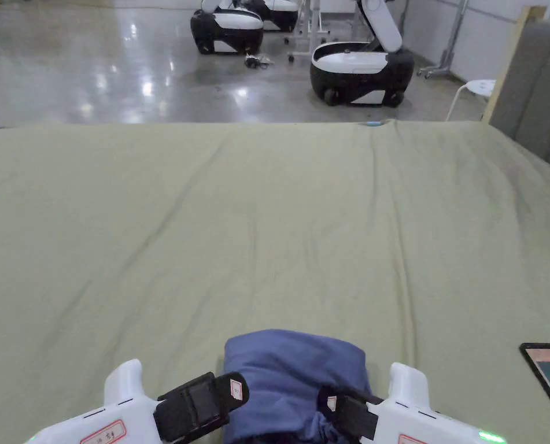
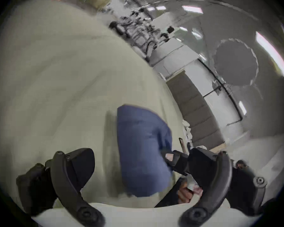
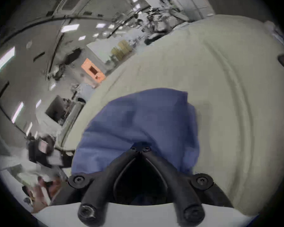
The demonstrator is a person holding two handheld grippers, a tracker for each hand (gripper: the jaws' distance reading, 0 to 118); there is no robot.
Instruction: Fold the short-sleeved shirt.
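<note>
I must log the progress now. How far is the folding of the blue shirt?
Nothing looks folded yet: the blue shirt is a bunched heap at the near edge of the green table cover. In hand: the right gripper is shut on it; the left gripper is open beside it. Left: spreading it flat and every fold.

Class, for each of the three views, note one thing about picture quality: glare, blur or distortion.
Head view: sharp, with glare patches on the shiny floor. Left gripper view: fisheye bending, blue shirt smeared by blur. Right gripper view: same fisheye curve, dark corners, soft background.
</note>
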